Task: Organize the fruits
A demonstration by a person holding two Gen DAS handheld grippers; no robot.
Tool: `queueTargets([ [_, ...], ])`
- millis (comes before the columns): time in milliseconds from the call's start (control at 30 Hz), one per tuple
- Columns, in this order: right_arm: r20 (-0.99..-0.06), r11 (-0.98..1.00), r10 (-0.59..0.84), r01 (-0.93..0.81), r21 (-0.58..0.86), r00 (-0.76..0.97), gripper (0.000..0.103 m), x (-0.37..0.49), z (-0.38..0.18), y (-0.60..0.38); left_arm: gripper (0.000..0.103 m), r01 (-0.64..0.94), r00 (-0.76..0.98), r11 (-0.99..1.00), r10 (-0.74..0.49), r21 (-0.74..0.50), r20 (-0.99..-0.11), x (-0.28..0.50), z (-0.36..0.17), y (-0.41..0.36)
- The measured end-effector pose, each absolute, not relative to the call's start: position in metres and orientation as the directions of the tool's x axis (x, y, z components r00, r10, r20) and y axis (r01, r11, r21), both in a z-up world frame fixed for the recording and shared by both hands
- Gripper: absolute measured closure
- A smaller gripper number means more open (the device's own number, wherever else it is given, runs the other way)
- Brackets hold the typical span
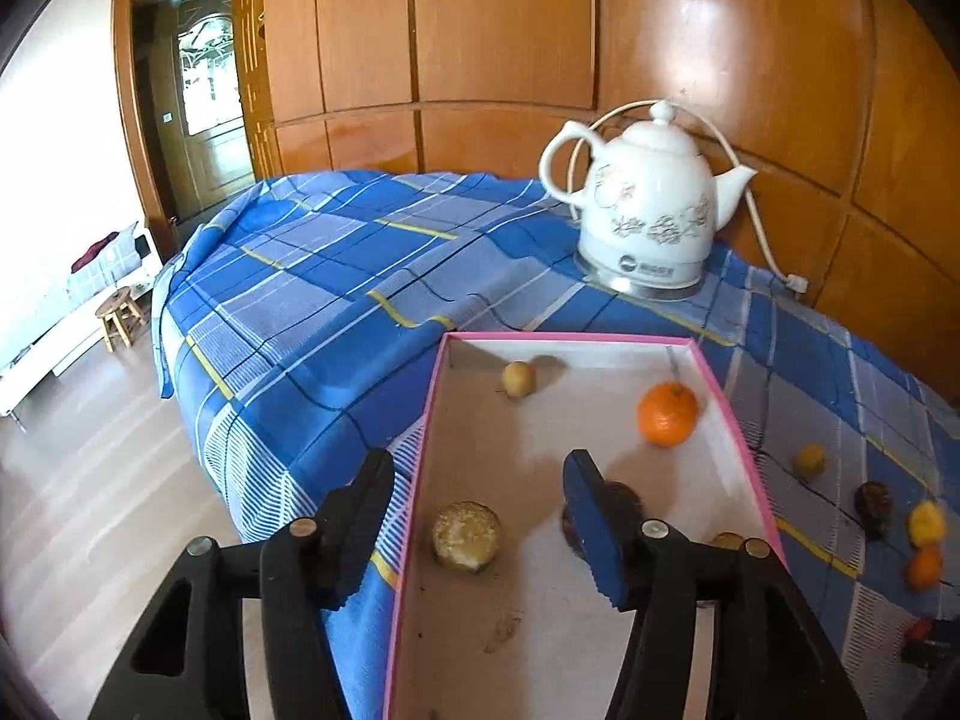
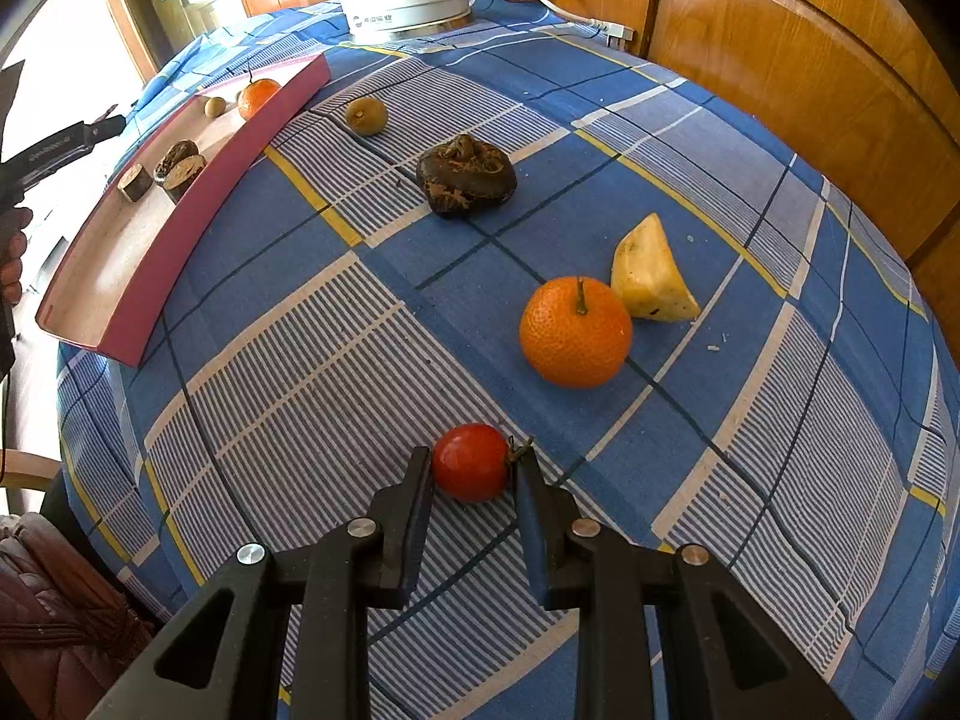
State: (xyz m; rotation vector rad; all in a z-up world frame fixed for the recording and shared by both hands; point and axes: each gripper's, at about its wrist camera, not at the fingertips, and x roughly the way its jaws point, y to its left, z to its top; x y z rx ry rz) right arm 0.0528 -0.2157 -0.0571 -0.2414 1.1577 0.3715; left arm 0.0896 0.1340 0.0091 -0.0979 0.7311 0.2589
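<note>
Right gripper (image 2: 471, 468): jaws clamped on a small red fruit (image 2: 470, 462) resting on the table (image 2: 780, 420). Left gripper (image 1: 480, 516): jaws apart, nothing between the pads, above the pink-rimmed tray (image 1: 564, 337) holding an orange (image 1: 667, 414) and cut pieces.

Table: blue checked cloth (image 1: 312, 276); loose orange (image 2: 575, 333), yellow wedge (image 2: 651, 273), dark lump (image 2: 467, 175); white kettle (image 1: 645, 210) at far edge.

Room: wood-panelled wall (image 1: 504, 24), doorway (image 1: 198, 96), pale floor (image 1: 90, 480), stool (image 1: 120, 318).
</note>
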Motion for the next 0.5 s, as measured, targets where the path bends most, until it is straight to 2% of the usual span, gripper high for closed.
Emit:
queueTargets([
  [500, -0.921, 0.914, 0.150, -0.406, -0.009, 0.359, 0.076, 0.052, -0.058, -0.214, 0.037, -0.168, 0.750, 0.986, 0.116, -0.018, -0.651, 0.062, 0.018, 0.095],
])
